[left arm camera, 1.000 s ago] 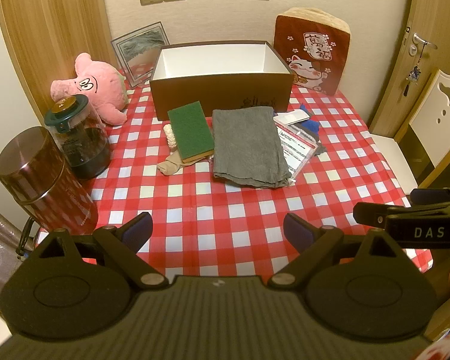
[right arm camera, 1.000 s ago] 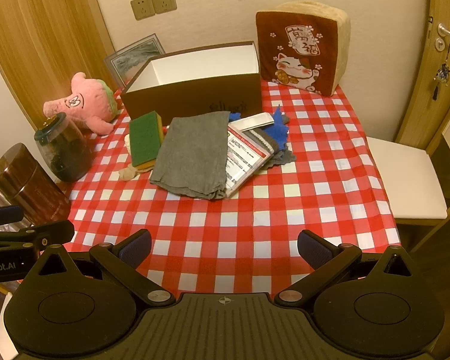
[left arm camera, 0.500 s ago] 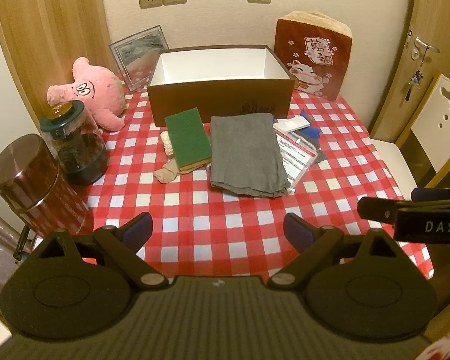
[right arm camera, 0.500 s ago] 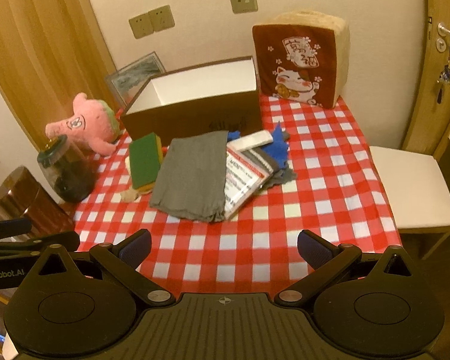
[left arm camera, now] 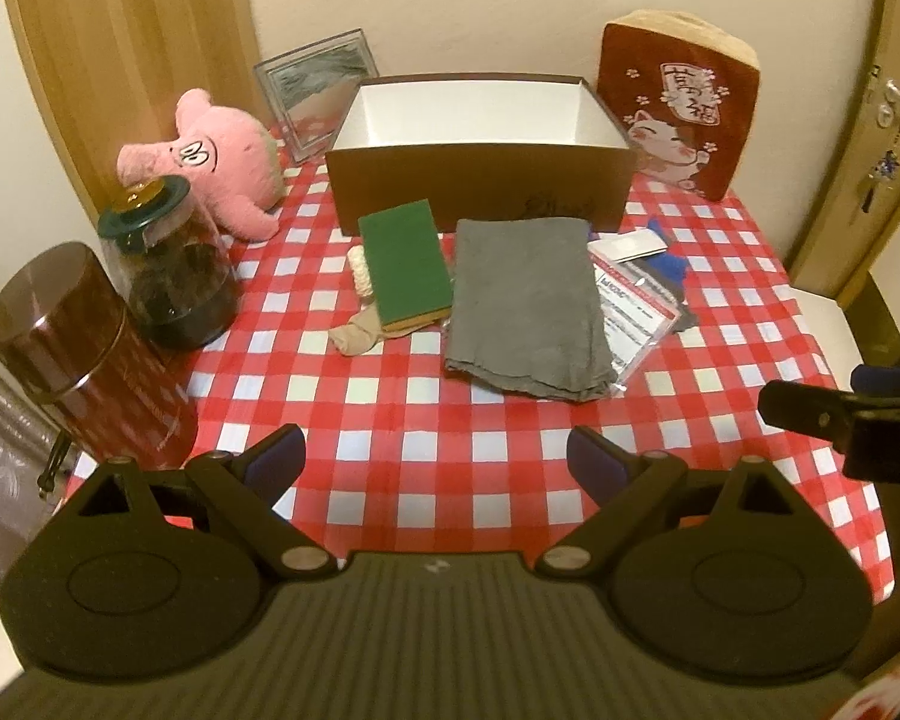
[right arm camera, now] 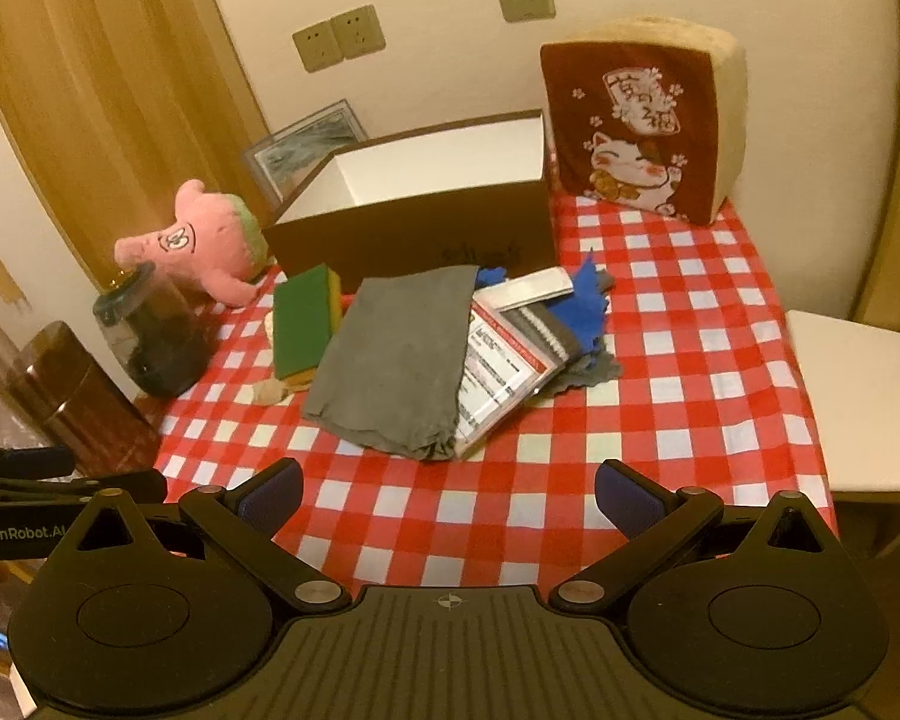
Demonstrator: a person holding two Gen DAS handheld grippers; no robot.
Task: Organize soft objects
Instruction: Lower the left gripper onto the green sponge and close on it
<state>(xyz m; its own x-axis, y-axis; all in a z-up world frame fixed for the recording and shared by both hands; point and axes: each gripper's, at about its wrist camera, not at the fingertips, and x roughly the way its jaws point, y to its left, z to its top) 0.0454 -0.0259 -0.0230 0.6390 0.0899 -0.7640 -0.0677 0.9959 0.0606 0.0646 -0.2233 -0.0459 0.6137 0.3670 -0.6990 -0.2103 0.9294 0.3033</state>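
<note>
Counter [left arm camera: 426, 408]: red-white check cloth; both views have drifted slightly over the last second, and nothing on it has shifted.
Meaning: no item picked yet; task looks to be at its very start.
Box [left arm camera: 480, 192]: brown, open top, white inside, at the back; visible interior is empty.
Cushion [right arm camera: 642, 132]: cat print, upright just right of the box.
Pink plush [left arm camera: 216, 171]: left of the box, lying on the counter.
Tin [left arm camera: 78, 360]: closed, contents hidden.
Glass jar [left arm camera: 168, 276]: lidded, dark contents.
Grey cloth [left arm camera: 525, 306]: folded, in front of the box, overlapping a printed packet [right arm camera: 504, 372].
Green sponge [left arm camera: 405, 264]: left of the cloth, resting on a beige sock [left arm camera: 357, 336].
Blue fabric [right arm camera: 582, 306]: behind the packet.
Left claw [left arm camera: 437, 461]: wide open, empty, over the near edge.
Right claw [right arm camera: 447, 489]: wide open, empty, well short of the pile.
</note>
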